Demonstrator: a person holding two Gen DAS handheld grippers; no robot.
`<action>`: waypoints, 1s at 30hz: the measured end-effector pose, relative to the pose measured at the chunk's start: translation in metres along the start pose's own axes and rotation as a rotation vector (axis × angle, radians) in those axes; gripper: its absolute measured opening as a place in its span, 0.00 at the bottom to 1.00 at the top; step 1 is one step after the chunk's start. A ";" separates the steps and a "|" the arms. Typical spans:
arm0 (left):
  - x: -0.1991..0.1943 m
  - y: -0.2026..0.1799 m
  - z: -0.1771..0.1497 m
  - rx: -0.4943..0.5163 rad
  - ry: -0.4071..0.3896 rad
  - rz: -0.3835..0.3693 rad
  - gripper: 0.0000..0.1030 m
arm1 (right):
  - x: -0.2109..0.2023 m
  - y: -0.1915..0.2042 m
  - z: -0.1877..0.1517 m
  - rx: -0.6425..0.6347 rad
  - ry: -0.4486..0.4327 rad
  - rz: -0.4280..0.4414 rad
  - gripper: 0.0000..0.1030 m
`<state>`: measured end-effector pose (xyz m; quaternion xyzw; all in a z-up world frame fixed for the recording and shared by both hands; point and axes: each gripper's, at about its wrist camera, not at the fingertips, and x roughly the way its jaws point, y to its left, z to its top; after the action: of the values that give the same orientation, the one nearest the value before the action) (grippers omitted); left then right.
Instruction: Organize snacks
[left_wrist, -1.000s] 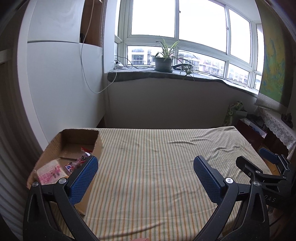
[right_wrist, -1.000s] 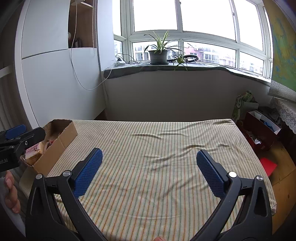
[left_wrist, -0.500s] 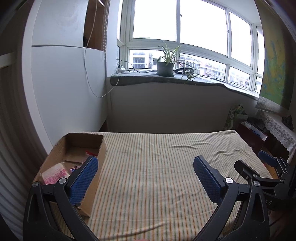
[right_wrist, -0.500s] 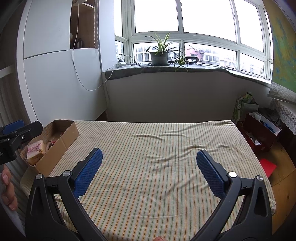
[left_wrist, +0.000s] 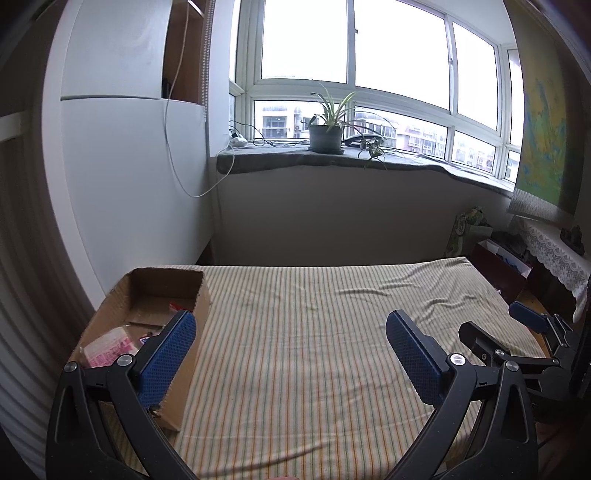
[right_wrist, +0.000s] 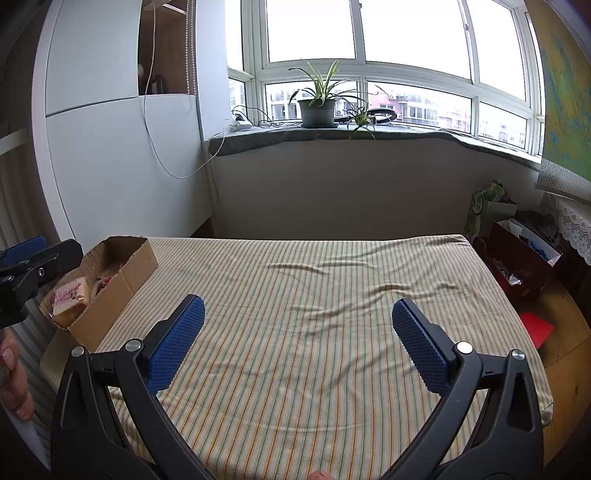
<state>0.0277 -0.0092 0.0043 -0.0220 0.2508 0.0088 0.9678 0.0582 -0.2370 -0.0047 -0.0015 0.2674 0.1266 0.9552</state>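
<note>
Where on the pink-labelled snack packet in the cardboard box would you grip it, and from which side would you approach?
Probably across the packet's short sides, coming down from above: the cardboard box is open-topped and its walls block any sideways approach. The left gripper, open and nearest, seems best placed.

Daylight does all the work here, pouring in through the big window (left_wrist: 354, 62) at the top middle of both frames. The panes are blown out to pure white, no sky detail at all. The striped cloth (right_wrist: 314, 314) is evenly lit, with only soft shadows in its wrinkles and a faint dark band near the bottom of the frame. Heavy fisheye bend: window bars and wall edges curve hard toward the sides, and the corners fade to black. The centre looks sharp, the far edges go a bit smeary.
</note>
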 end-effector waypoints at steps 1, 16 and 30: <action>0.000 -0.001 0.000 0.001 0.001 0.001 1.00 | 0.000 0.000 0.000 0.000 0.000 -0.001 1.00; 0.000 -0.002 -0.002 0.002 0.008 0.005 0.99 | 0.001 -0.001 -0.002 0.002 0.005 -0.001 1.00; -0.001 -0.001 -0.003 0.002 0.011 0.008 1.00 | 0.001 0.000 -0.003 0.001 0.007 -0.001 1.00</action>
<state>0.0253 -0.0102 0.0027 -0.0199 0.2564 0.0123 0.9663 0.0575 -0.2374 -0.0081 -0.0016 0.2706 0.1261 0.9544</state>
